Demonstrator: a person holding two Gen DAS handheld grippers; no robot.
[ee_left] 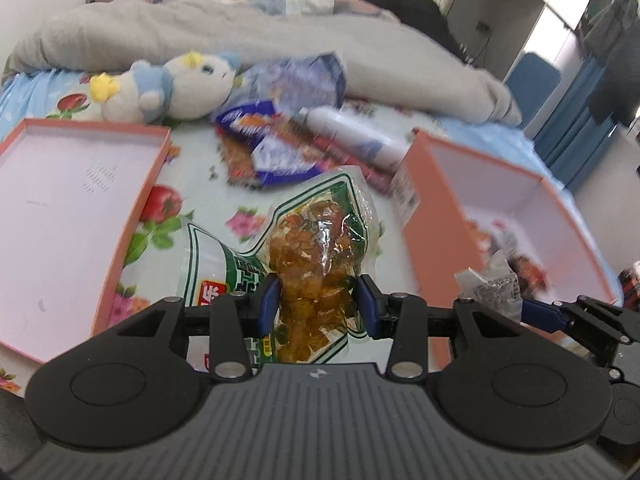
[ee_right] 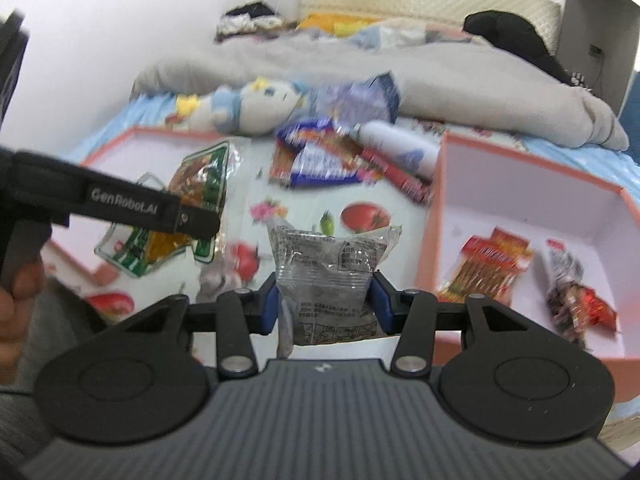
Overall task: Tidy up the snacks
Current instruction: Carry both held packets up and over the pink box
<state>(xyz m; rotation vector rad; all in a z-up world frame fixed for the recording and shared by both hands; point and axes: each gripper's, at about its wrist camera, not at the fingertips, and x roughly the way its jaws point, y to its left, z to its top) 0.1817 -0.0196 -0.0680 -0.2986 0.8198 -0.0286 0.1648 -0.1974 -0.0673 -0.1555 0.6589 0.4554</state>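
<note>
My left gripper (ee_left: 318,300) is shut on a clear green-and-white bag of brown snack (ee_left: 316,232), held above the flowered bedsheet. The right wrist view shows that bag (ee_right: 200,176) hanging at the left from the left gripper (ee_right: 192,216). My right gripper (ee_right: 326,304) is shut on a small silver pack with printed text (ee_right: 326,264), raised just left of the open pink box (ee_right: 428,248). In the box lie a red-and-yellow pack (ee_right: 488,264) and a dark pack (ee_right: 572,288). More snacks in blue and purple wrappers (ee_left: 272,140) are piled behind.
The pink box lid (ee_left: 132,216) lies open side up at the left. A white bottle (ee_left: 356,136) rests by the snack pile, with a plush toy (ee_left: 172,88) and a grey blanket (ee_left: 240,36) behind. A hand (ee_right: 16,292) shows at the left edge.
</note>
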